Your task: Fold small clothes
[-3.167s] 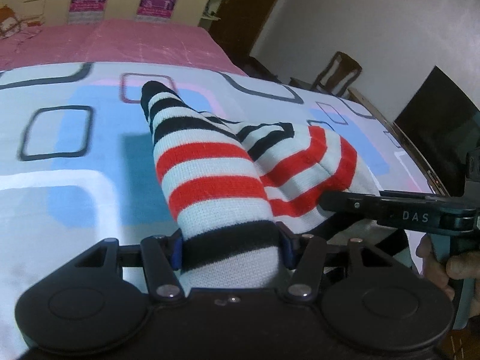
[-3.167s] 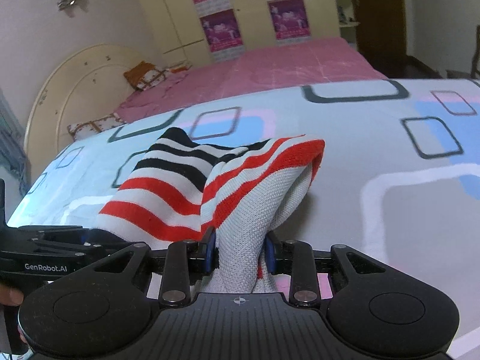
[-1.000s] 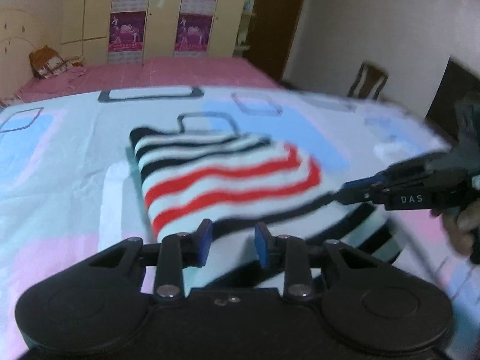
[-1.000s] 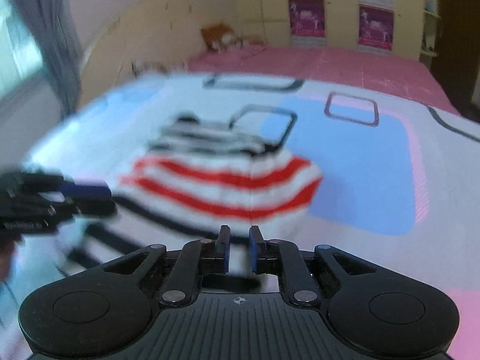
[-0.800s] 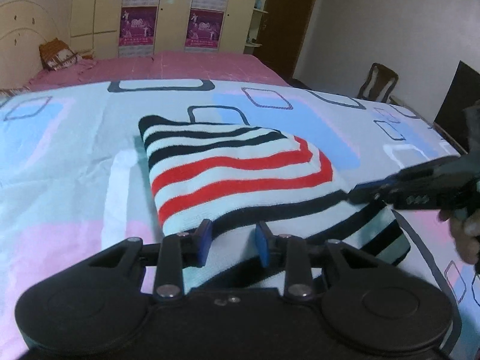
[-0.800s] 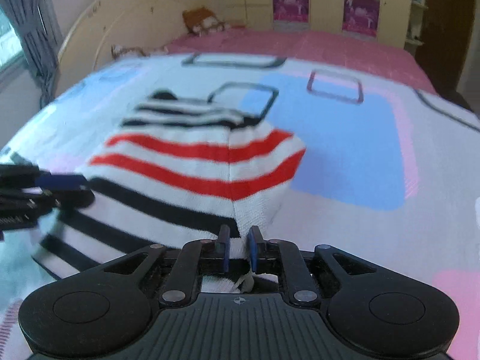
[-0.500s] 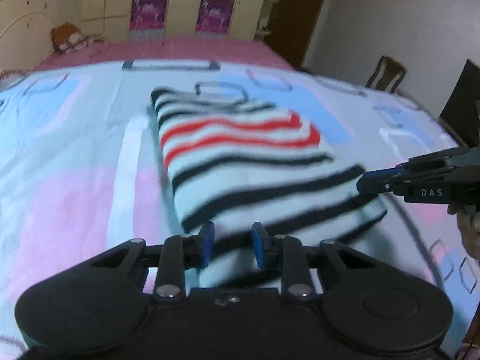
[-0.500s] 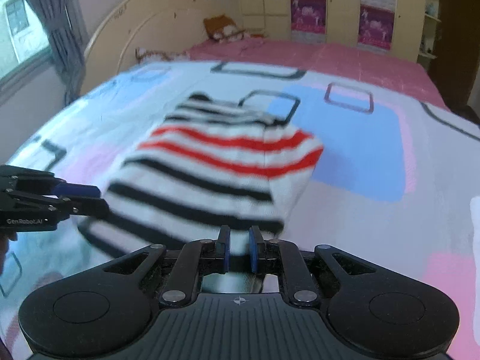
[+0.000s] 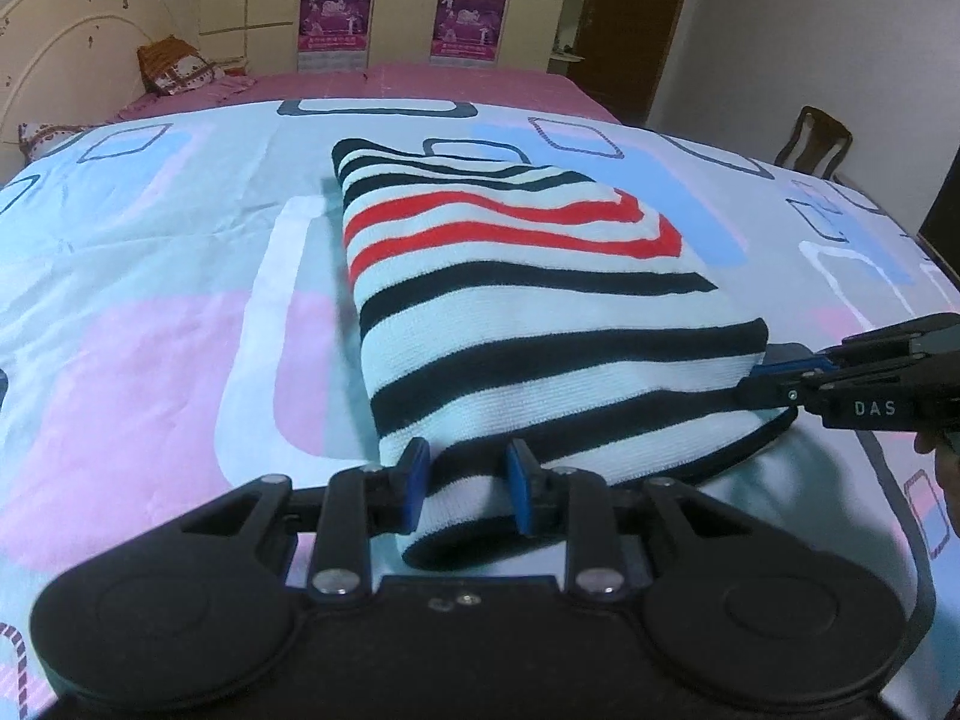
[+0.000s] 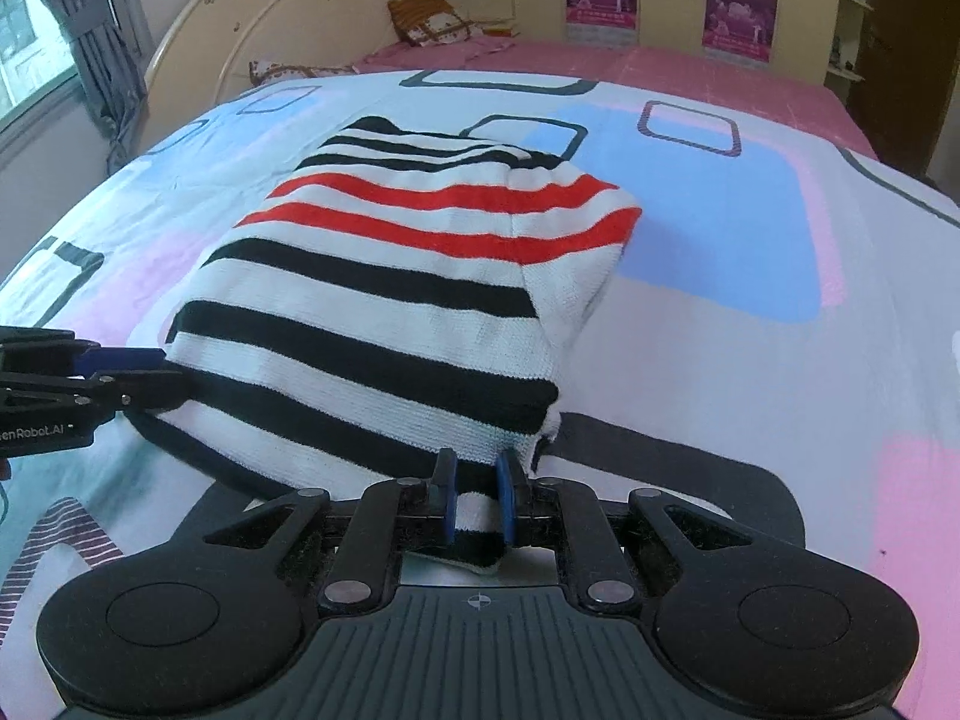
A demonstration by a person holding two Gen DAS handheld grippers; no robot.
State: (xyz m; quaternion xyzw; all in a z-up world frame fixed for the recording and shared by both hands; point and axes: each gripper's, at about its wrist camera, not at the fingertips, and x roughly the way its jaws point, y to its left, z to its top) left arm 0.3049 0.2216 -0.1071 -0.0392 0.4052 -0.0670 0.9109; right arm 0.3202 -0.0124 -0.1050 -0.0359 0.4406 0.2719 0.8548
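Observation:
A striped knit garment [image 9: 516, 276], white with black and red bands, lies folded on the bed; it also shows in the right wrist view [image 10: 408, 276]. My left gripper [image 9: 467, 483] grips its near left hem between blue pads. My right gripper [image 10: 474, 495] is shut on the near right hem corner. Each gripper shows in the other's view: the right one [image 9: 774, 381] at the garment's right edge, the left one [image 10: 138, 372] at its left edge.
The bed carries a pale blue, pink and white patterned sheet [image 9: 150, 312]. A pink cover [image 9: 420, 81] and pillows [image 10: 432, 21] lie toward the headboard [image 10: 288, 6]. A wooden chair [image 9: 813, 141] stands right of the bed, and a wardrobe with posters [image 9: 396, 6] behind.
Both grippers held bunched cloth up, then pulled the hem toward me and laid it down. The garment now lies stretched flat in a longer folded shape.

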